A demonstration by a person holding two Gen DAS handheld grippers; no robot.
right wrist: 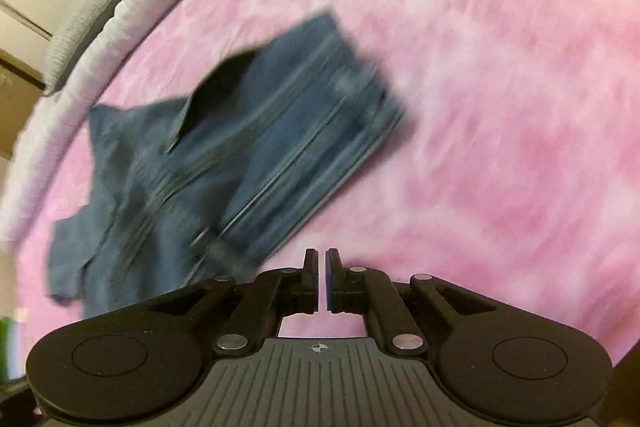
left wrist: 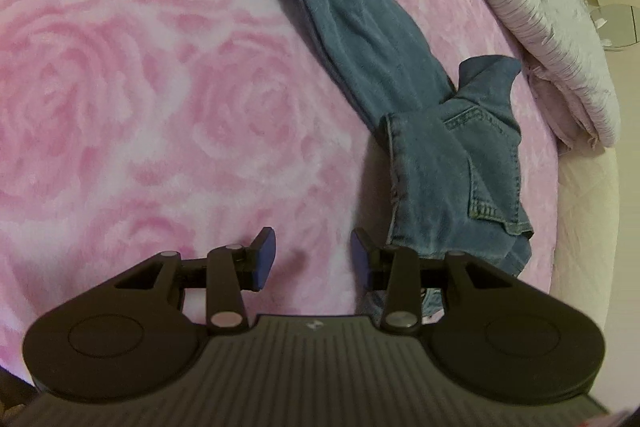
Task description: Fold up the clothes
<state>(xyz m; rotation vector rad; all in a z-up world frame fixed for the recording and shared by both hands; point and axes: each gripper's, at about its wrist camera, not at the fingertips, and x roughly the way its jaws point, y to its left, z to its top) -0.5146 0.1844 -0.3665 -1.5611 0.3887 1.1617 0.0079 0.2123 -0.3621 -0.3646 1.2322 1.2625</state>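
My left gripper (left wrist: pixel 313 255) is spread wide, its two blue pads apart with nothing between them, hovering over the pink rose-patterned blanket (left wrist: pixel 132 99). Its right-hand finger (left wrist: pixel 362 251) sits just beside the nearest edge of the jeans (left wrist: pixel 452 171), though I cannot tell whether it touches the denim. In the left wrist view that near part of the jeans is a folded-over bundle with a stitched back pocket showing; from there a long, rumpled leg (left wrist: pixel 352 11) runs away from me toward the top of the frame. Past the jeans, along the curved edge of the bed, lies a pale striped pillow (left wrist: pixel 532 11).

My right gripper (right wrist: pixel 322 263) is squeezed nearly closed, only a thin slit between the pads, and it grips nothing; pink blanket (right wrist: pixel 500 107) shows through the gap. The right wrist view is smeared by motion. Just ahead and to the left of my fingers lie the jeans (right wrist: pixel 240 147), spread flat on the blanket, the neater rectangular part reaching up to the right and looser flaps sprawling to the left. Seam lines streak across the denim; finer detail is too blurred to read. Beyond them, at the far left edge of the bed, sit a white ruffled pillow (right wrist: pixel 132 3) and a grey knitted cushion (right wrist: pixel 84 23).
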